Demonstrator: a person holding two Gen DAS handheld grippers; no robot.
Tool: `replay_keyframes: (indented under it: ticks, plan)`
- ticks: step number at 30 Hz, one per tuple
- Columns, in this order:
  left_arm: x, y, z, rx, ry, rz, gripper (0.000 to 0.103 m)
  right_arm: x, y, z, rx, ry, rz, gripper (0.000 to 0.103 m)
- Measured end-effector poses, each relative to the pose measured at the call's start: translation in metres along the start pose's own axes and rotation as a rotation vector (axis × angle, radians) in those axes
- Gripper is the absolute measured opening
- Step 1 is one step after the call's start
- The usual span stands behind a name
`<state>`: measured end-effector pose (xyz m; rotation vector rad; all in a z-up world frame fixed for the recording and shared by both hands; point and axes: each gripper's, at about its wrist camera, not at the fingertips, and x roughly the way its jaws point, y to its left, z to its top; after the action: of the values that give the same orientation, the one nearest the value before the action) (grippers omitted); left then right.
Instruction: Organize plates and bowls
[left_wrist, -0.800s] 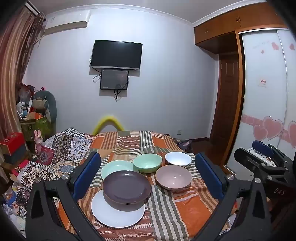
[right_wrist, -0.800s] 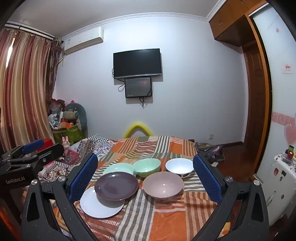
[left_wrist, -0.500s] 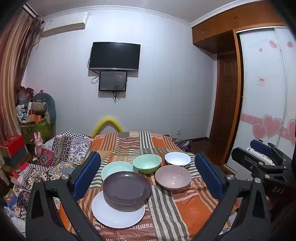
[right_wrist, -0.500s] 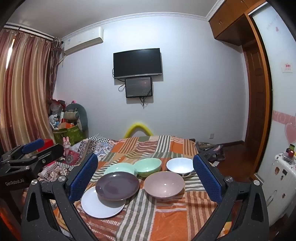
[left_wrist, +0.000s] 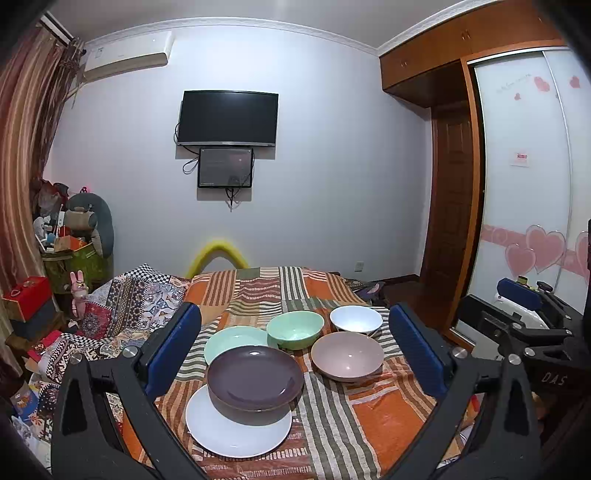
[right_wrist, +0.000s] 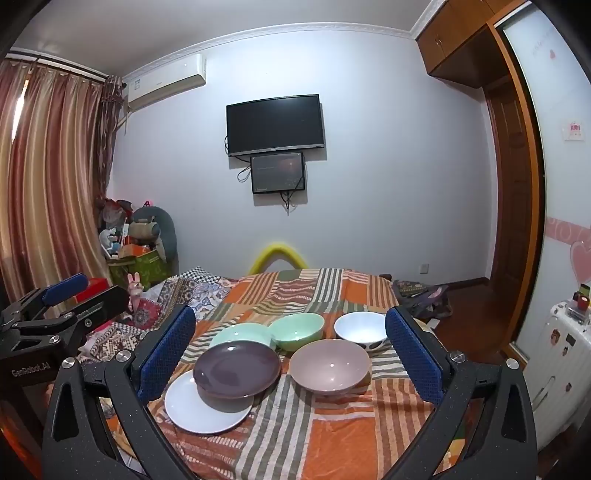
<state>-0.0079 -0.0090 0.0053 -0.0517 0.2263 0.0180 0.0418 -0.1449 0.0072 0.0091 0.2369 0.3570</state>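
Observation:
On a striped orange cloth (left_wrist: 376, 424) lie a white plate (left_wrist: 236, 432) with a dark purple plate (left_wrist: 255, 376) resting on it, a mint plate (left_wrist: 231, 338), a mint bowl (left_wrist: 295, 328), a white bowl (left_wrist: 356, 319) and a pink bowl (left_wrist: 347, 354). The same dishes show in the right wrist view: white plate (right_wrist: 199, 410), purple plate (right_wrist: 236, 367), mint bowl (right_wrist: 297, 330), white bowl (right_wrist: 360, 330), pink bowl (right_wrist: 328, 365). My left gripper (left_wrist: 295, 350) is open and empty, above the near edge. My right gripper (right_wrist: 290, 354) is open and empty, likewise held back from the dishes.
The cloth covers a table (right_wrist: 369, 443) with a patterned blanket (left_wrist: 122, 306) to its left. Clutter and a toy pile (left_wrist: 74, 240) stand at the far left, a wardrobe (left_wrist: 524, 184) at the right. The other gripper shows at each view's side (left_wrist: 535, 332) (right_wrist: 55, 317).
Both views have shifted only slightly; the dishes have not moved and both grippers stay open.

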Motion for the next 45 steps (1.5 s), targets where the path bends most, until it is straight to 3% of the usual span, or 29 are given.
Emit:
replay_keyframes:
  ticks: [45]
  plan:
    - [0.0030,0.0010,-0.0036,-0.009,0.000,-0.020,0.103,-0.0005,-0.0008,0.0014,0.006,0.004,-0.001,0.102]
